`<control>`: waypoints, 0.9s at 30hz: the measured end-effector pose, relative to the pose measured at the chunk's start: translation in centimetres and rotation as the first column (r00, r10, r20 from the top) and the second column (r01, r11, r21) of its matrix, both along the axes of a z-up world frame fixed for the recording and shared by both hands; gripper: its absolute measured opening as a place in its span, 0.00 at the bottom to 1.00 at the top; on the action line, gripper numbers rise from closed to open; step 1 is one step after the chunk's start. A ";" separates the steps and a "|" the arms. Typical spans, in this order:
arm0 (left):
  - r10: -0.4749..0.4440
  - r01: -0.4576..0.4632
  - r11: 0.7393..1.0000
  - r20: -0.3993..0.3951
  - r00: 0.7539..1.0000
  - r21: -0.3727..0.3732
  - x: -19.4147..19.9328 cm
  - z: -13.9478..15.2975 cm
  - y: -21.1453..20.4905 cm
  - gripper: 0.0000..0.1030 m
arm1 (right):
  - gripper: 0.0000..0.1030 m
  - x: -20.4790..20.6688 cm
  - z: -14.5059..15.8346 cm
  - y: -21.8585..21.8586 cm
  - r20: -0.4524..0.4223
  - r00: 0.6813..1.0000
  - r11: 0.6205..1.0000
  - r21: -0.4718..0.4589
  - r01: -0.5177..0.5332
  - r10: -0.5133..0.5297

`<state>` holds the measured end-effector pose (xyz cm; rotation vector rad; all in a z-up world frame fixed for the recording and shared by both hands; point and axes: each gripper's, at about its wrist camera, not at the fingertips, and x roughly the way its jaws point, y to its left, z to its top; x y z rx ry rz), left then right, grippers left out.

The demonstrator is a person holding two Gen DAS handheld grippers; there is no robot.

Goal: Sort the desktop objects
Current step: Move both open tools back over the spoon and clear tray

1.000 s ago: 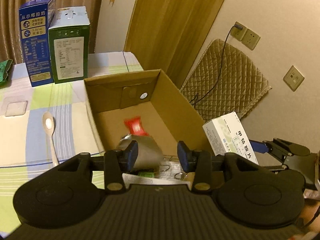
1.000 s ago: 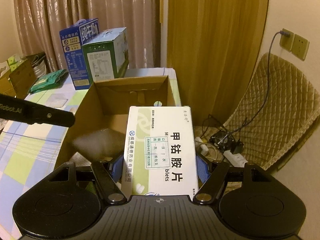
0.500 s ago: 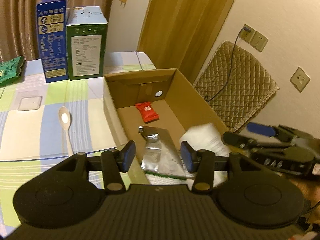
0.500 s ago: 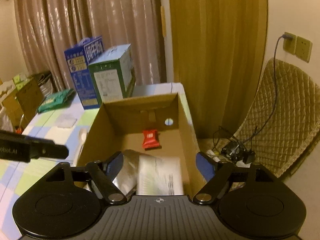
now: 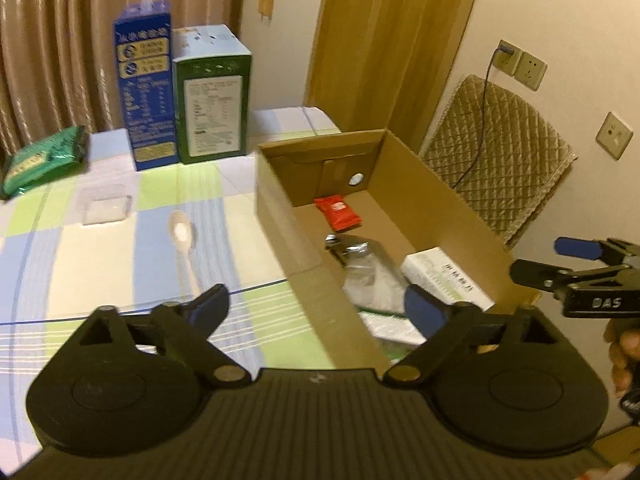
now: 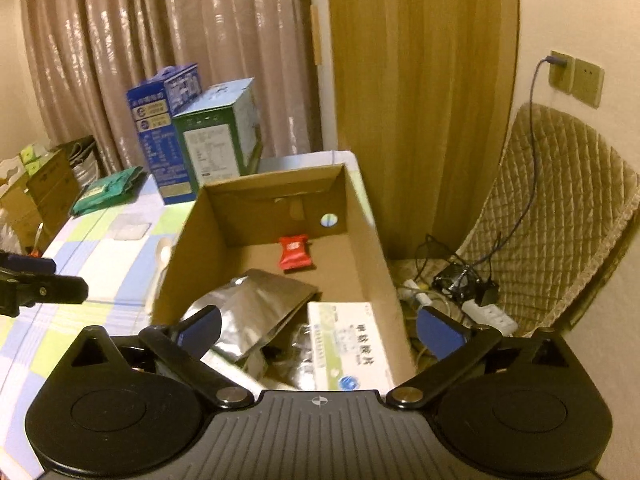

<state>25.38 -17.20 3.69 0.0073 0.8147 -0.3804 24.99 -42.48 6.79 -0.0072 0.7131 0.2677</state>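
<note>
Right gripper (image 6: 318, 330): fingers opening wide, nothing gripped; pill box (image 6: 350, 350) lies in carton (image 6: 360, 216), lower centre, btwn fingers but apart. Left gripper (image 5: 316, 306): fingers opening, empty; foil pouch (image 5: 360, 268) in carton beyond. Spoon (image 5: 184, 240) on bench (image 5: 60, 248), centre-left.

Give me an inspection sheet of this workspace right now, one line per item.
Surface: table with checked blue, green and white cloth.
Job's things: open brown cardboard box holding a red snack packet, a silver foil pouch and a white and green medicine box; a white plastic spoon lies on the cloth.
Clutter: tall blue carton, tall green carton, flat green packet, clear plastic lid.
Grippers: left gripper and right gripper both opening, nothing between the jaws.
Cables: cord from wall socket to power strip on the floor.
Surroundings: curtains, quilted chair.
</note>
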 end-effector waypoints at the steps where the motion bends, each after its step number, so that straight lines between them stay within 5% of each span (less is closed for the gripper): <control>1: 0.005 -0.005 1.000 0.009 1.000 0.012 -0.4 0.0 0.4 0.97 | 0.98 -0.3 0.0 0.3 -0.003 1.000 1.000 -0.001 -0.011 0.011; 14: 0.063 -0.072 0.986 0.061 0.996 0.153 -4.5 -0.7 9.7 0.99 | 0.98 -3.2 0.5 9.0 -0.020 0.984 0.985 -0.007 -0.175 0.175; 27: 0.185 -0.208 0.962 0.138 0.973 0.175 -4.2 -1.2 19.4 0.99 | 0.98 -2.4 -0.1 20.5 0.020 0.948 0.948 0.009 -0.319 0.319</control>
